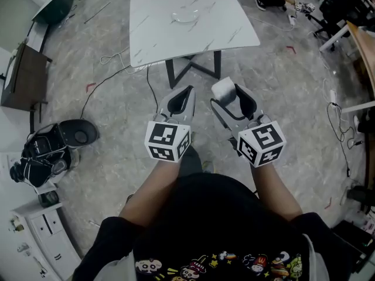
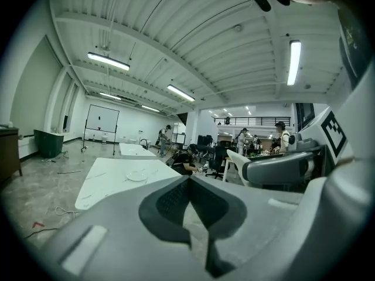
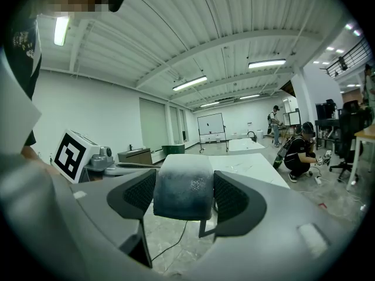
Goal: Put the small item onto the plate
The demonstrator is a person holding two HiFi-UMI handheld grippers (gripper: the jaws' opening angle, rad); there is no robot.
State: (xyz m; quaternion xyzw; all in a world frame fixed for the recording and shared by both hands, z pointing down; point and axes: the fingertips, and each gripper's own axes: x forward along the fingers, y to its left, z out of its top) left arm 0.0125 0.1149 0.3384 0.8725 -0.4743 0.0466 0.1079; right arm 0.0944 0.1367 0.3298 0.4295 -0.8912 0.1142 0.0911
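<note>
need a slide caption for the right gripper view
Right claw shut on a grey, rounded small item, with the white table ahead.

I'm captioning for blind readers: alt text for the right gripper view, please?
The right gripper clamps a small rounded grey-white block between its dark padded jaws. Behind it stands a white marble-look table, with a crouching person at far right.

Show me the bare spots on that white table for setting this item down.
The white table is nearly all bare: free patches left, right and this side of the clear plate; a narrower strip behind it. Nowhere crowded.
</note>
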